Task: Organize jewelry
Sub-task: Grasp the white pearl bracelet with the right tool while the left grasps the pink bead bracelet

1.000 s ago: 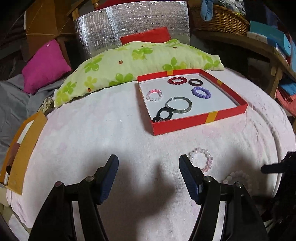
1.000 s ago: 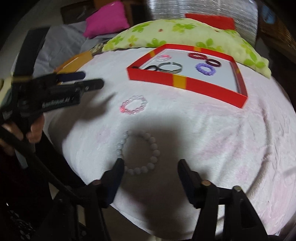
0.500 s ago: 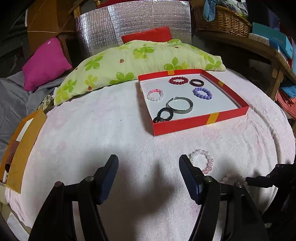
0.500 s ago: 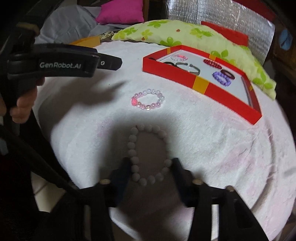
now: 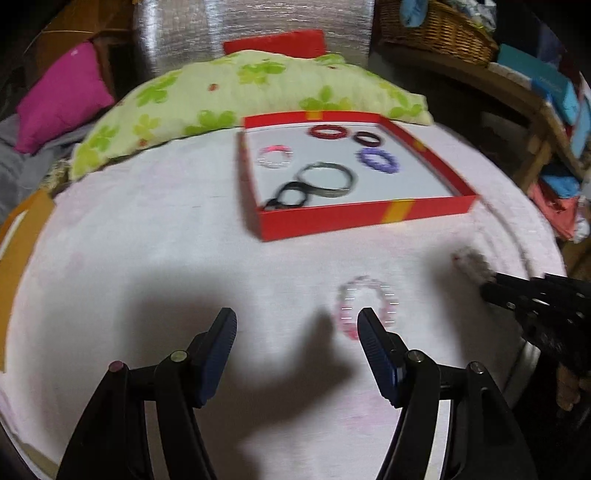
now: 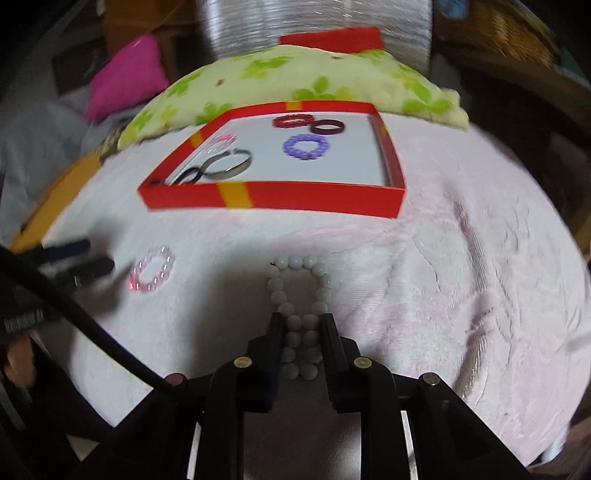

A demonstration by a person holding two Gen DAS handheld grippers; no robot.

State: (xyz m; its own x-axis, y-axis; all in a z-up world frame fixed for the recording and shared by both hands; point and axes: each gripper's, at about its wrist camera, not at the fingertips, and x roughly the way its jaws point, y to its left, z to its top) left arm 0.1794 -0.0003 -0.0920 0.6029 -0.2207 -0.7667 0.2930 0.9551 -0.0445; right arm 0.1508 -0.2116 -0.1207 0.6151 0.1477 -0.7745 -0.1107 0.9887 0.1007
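My right gripper (image 6: pixel 302 319) has its jaws closing on a white bead bracelet (image 6: pixel 295 263), and the pads squeeze it into a narrow loop above the pink blanket. The left wrist view shows that bracelet (image 5: pixel 471 264) blurred at the tip of the right gripper (image 5: pixel 491 288). A pink bead bracelet (image 5: pixel 388 301) lies on the blanket, just beyond the right fingertip of my open left gripper (image 5: pixel 296 315). The red box (image 5: pixel 354 218) further back holds several bracelets, a silver bangle (image 5: pixel 327 181) and black hair ties (image 5: pixel 288 195).
A green floral pillow (image 5: pixel 240 92) lies behind the box, with a magenta cushion (image 5: pixel 62 96) at the far left. An orange box (image 5: pixel 22 236) stands at the left edge of the blanket. At the right are a wooden shelf and a wicker basket (image 5: pixel 436 29).
The right gripper came down around the white bracelet and closed, pinching the round loop narrow. The pink bracelet now sits closer to the left gripper's right fingertip.
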